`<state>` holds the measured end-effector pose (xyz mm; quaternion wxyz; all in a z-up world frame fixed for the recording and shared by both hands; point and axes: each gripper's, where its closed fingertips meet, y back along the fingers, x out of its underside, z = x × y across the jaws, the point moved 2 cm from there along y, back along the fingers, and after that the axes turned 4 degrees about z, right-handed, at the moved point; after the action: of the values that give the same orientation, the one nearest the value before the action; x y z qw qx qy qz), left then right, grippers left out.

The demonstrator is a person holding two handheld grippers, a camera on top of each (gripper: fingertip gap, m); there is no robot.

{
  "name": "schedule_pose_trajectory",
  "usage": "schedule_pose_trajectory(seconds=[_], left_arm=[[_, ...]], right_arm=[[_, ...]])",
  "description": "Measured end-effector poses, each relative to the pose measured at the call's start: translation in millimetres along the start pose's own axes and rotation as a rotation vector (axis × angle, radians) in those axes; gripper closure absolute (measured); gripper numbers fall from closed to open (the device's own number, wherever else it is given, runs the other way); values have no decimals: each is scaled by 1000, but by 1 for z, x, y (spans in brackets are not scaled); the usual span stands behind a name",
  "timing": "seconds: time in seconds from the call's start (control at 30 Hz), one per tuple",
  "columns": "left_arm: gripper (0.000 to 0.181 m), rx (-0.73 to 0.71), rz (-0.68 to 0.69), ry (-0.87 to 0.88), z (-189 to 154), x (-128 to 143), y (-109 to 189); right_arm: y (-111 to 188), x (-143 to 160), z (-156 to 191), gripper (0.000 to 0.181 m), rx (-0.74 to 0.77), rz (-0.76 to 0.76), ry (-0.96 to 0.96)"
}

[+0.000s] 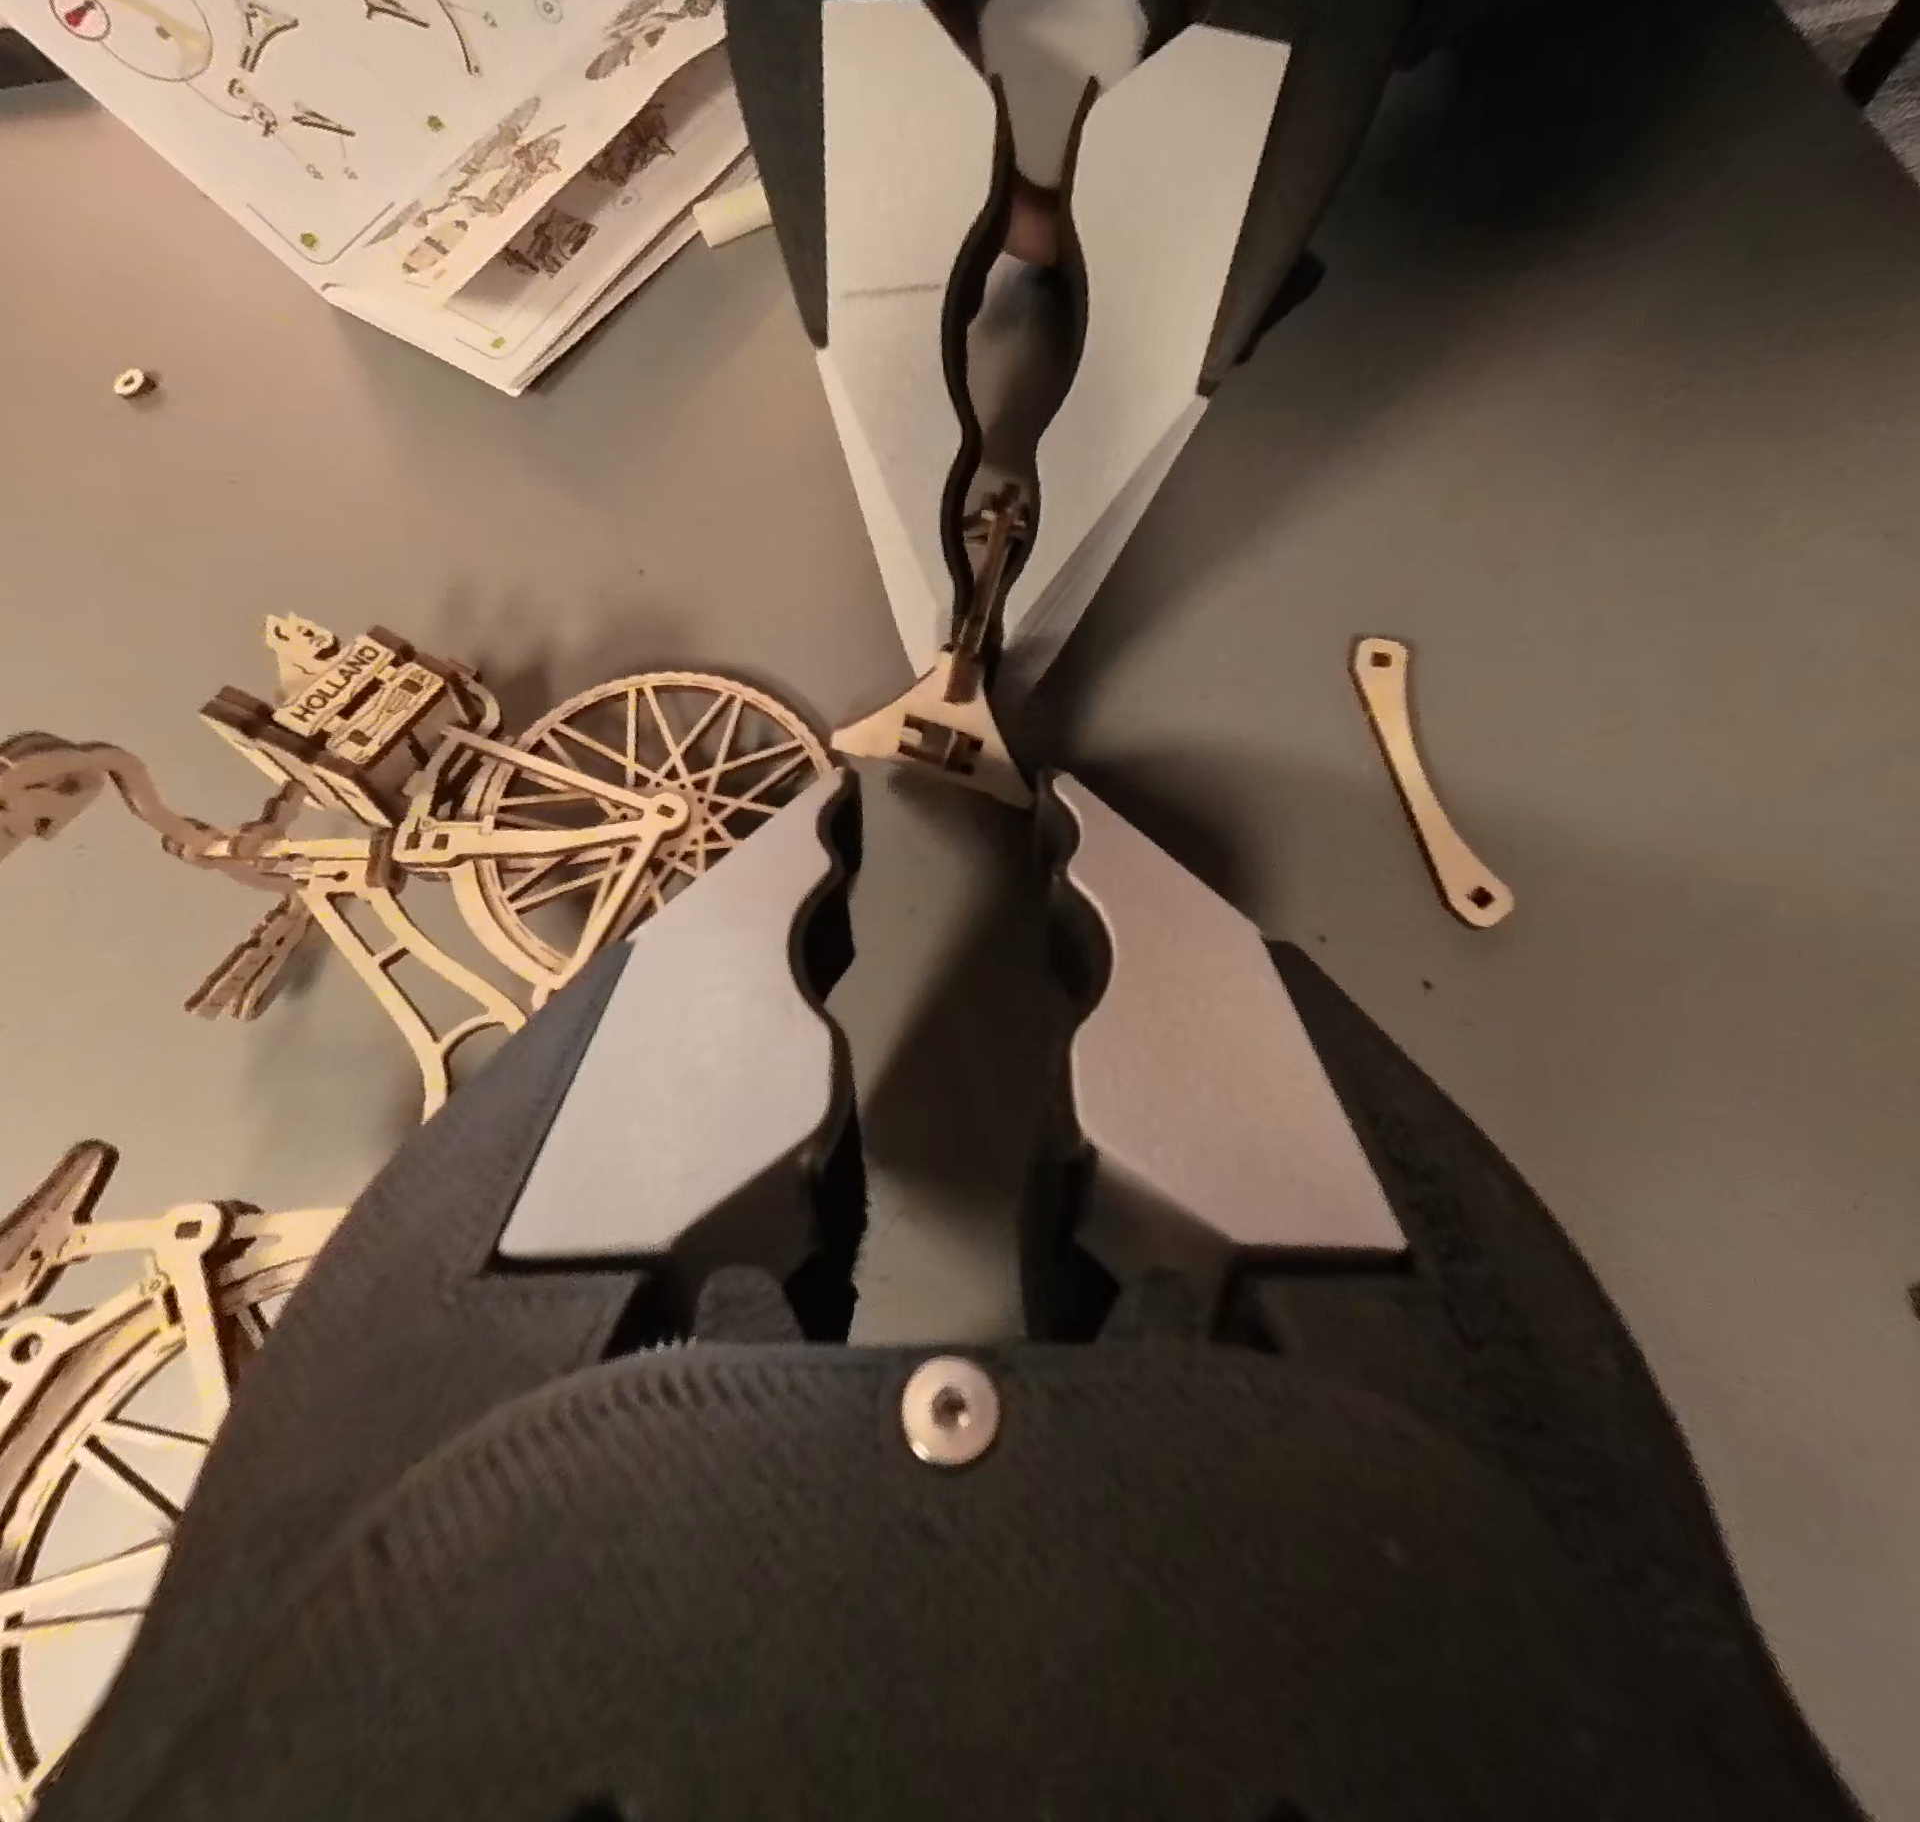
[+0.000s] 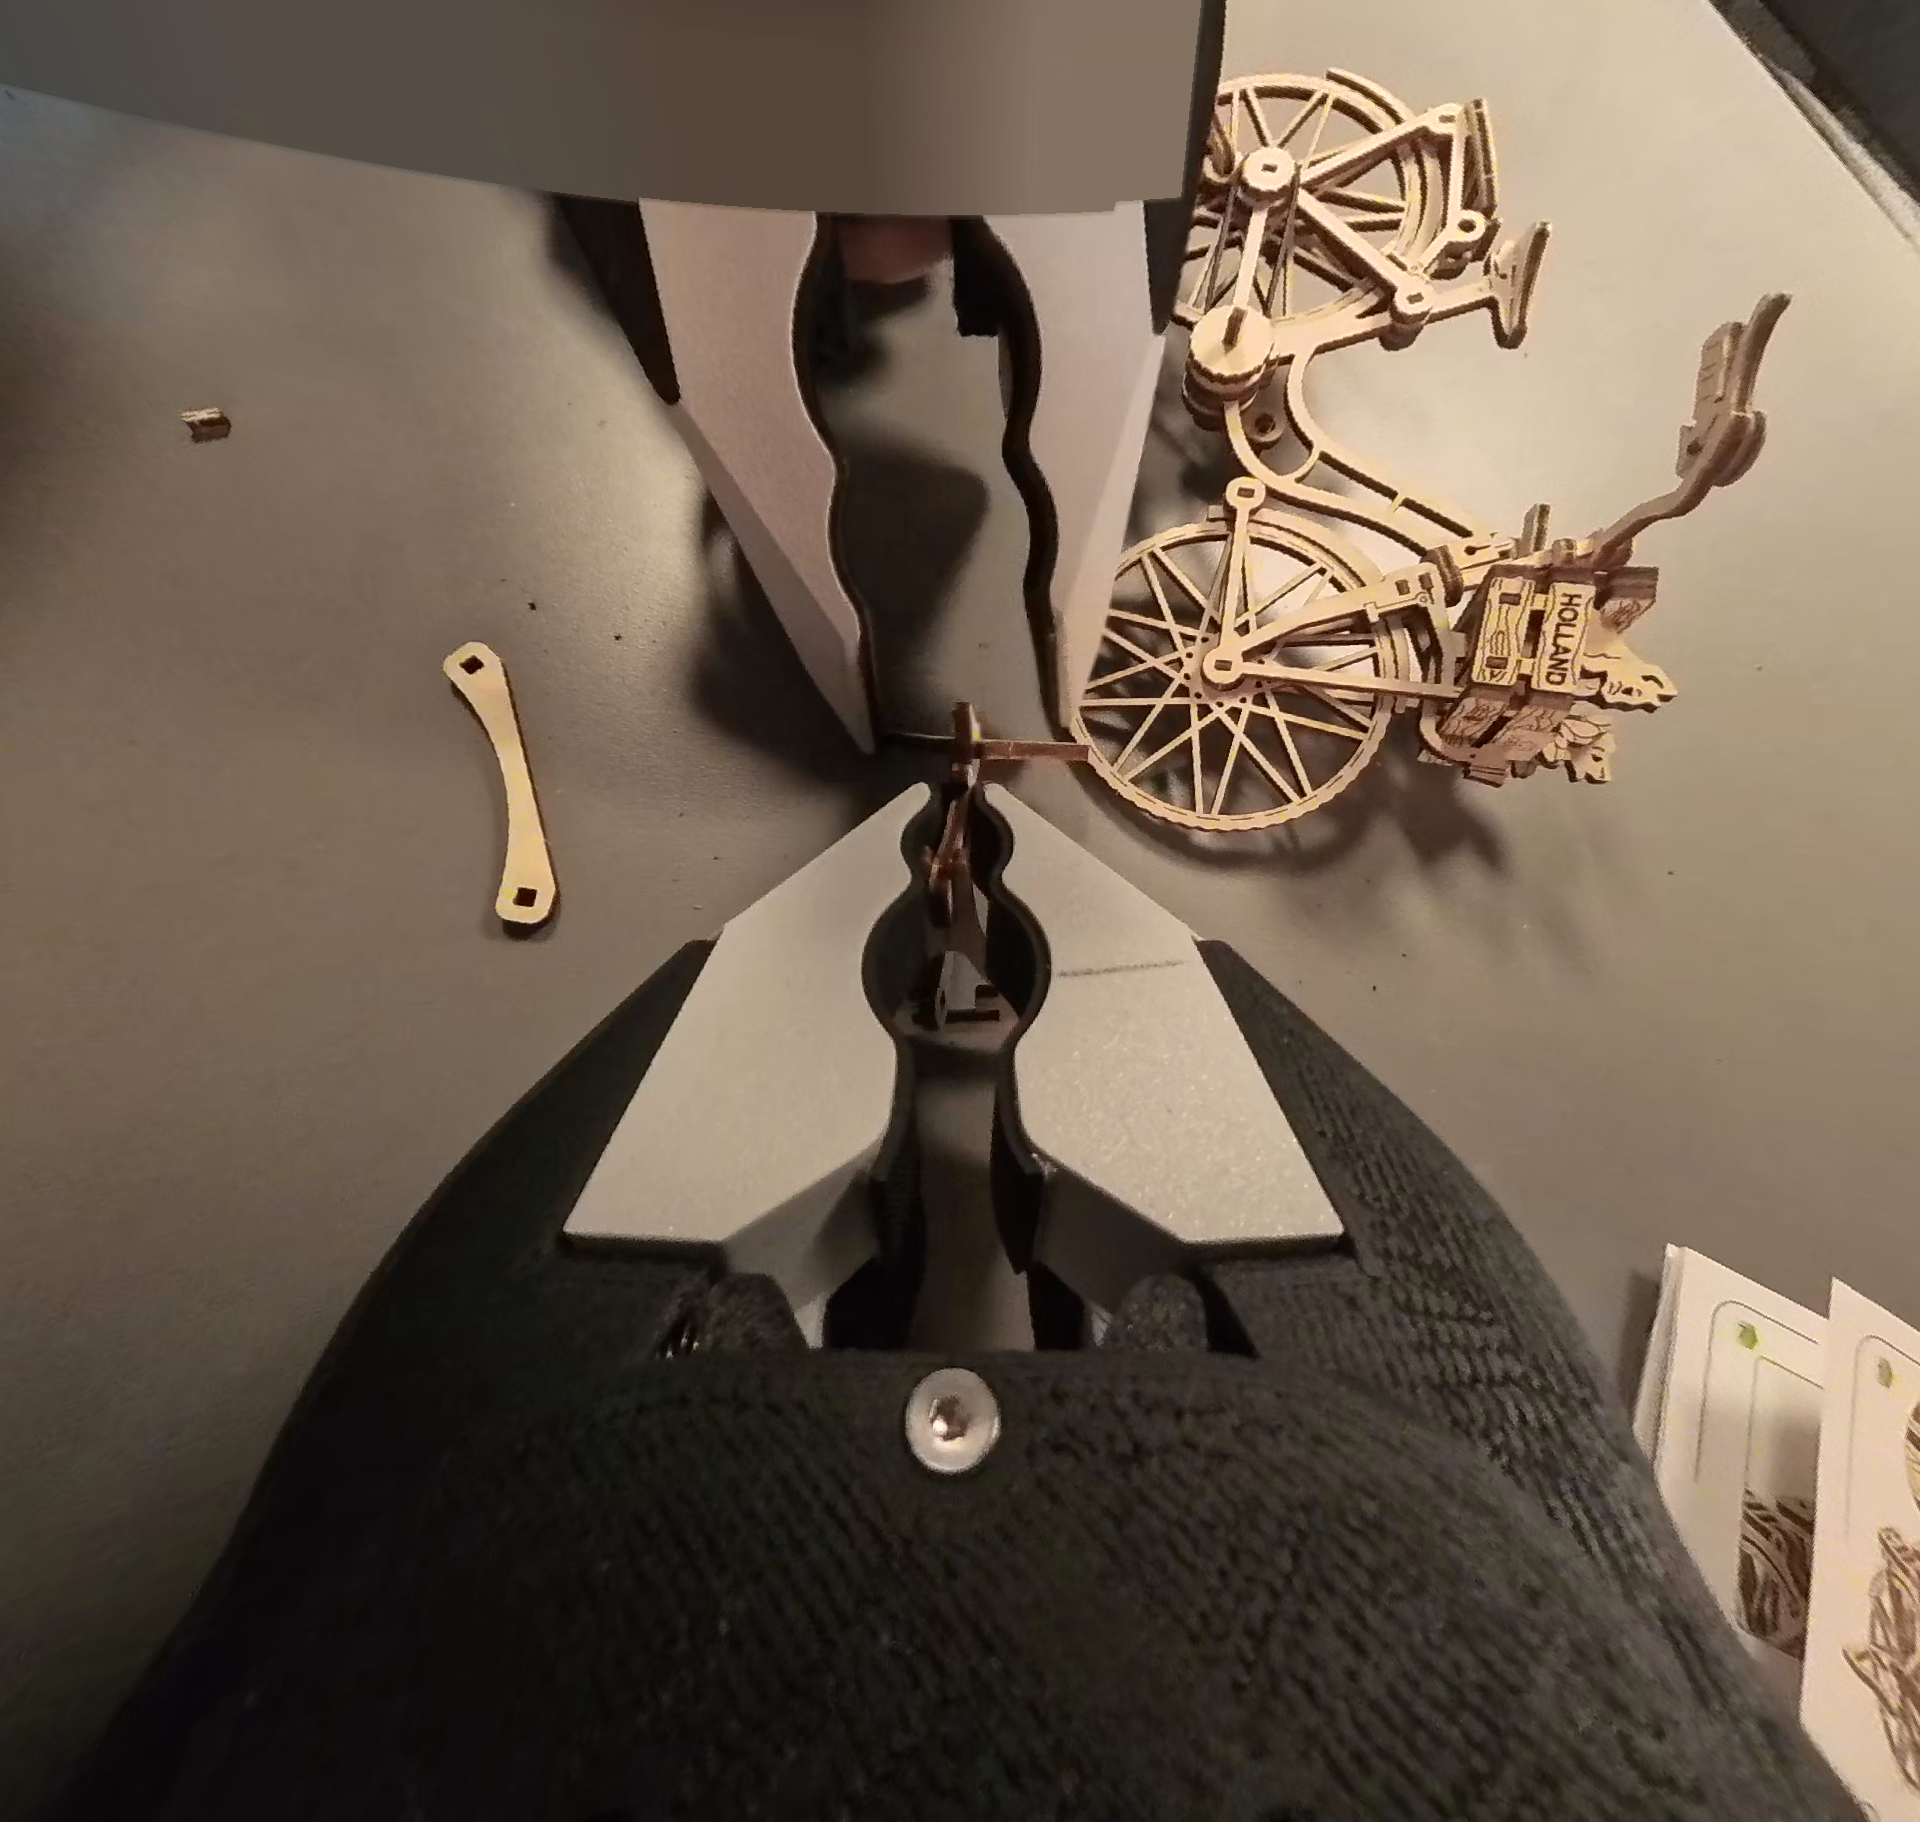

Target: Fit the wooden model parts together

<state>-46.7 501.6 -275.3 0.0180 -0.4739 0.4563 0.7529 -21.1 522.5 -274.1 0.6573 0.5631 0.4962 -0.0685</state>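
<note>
A small pale plywood piece [image 1: 932, 736], triangular with dark laser-cut slots, hangs above the grey table [image 1: 1558, 422] between two facing tongs. The right tongs [image 1: 977, 645] pinch its thin stem; the left tongs [image 1: 948, 785] stand parted, tips at its edge. A spoked bicycle model [image 1: 540, 816] and curved strip [image 1: 1423, 785] lie flat nearby.

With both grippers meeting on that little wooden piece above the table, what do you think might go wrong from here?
1. The small wooden part is pinched only at the right gripper tips, so pushing from the left gripper may twist it loose.
2. Its thin slotted tabs could snap under pressure.
3. A slip might knock the bicycle model beside them.
</note>
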Motion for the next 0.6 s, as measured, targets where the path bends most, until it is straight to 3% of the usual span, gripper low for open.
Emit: schedule_pose_trajectory(seconds=[0.3, 0.37, 0.6], left_arm=[[136, 18, -3, -5, -1, -1, 0], [129, 33, -12, -37, -3, -2, -1], [141, 62, -61, -81, -8, -6, 5]], right_arm=[[-2, 2, -1, 179, -89, 18, -86], [-2, 2, 0, 171, -98, 15, -93], [5, -5, 0, 153, -76, -56, -63]])
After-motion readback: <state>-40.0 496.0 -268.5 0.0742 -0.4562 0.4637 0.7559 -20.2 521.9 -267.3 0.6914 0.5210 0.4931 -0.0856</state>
